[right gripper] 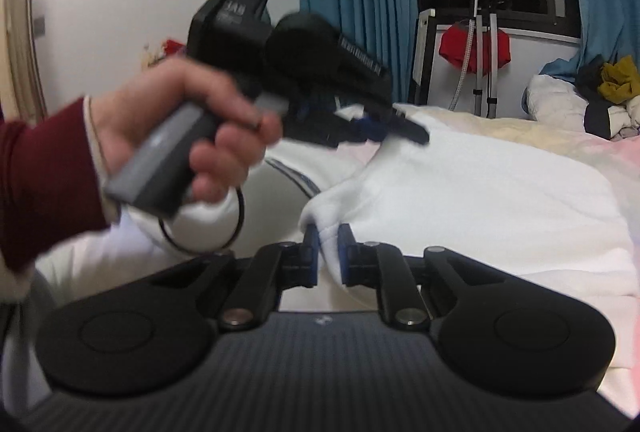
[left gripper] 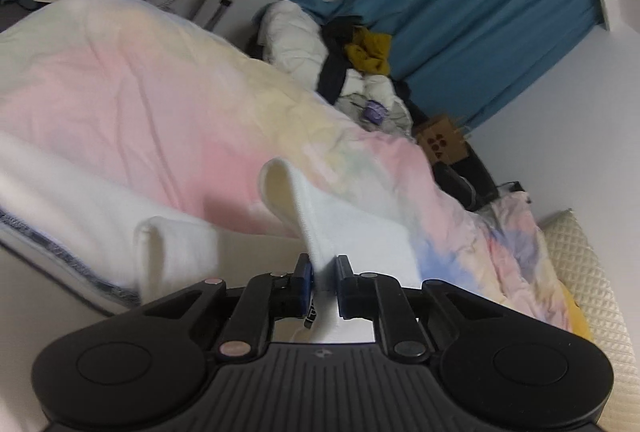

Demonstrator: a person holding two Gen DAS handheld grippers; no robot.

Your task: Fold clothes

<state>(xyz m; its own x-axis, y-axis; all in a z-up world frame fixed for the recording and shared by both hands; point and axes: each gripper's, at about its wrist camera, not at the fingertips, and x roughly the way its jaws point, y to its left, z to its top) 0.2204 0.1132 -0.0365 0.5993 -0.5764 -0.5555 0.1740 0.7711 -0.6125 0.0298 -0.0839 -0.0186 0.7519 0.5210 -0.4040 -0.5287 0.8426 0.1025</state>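
Observation:
A white fleece garment (right gripper: 460,199) lies on the bed; it also shows in the left wrist view (left gripper: 340,216). My left gripper (left gripper: 323,272) is shut on a raised edge of the white garment, and a cuff (left gripper: 280,187) curls up beyond the fingers. My right gripper (right gripper: 328,244) is shut on another fold of the same garment near the bed's front edge. In the right wrist view the left gripper (right gripper: 384,127) is held in a hand with a red sleeve, pinching the garment up and to the left of my right gripper.
A pastel pink, yellow and blue duvet (left gripper: 140,91) covers the bed. A pile of clothes (left gripper: 360,71) lies at the far end by blue curtains (left gripper: 500,19). A cardboard box (left gripper: 442,141) and a cream quilted pillow (left gripper: 592,280) sit at right. A drying rack with a red cloth (right gripper: 476,47) stands by the window.

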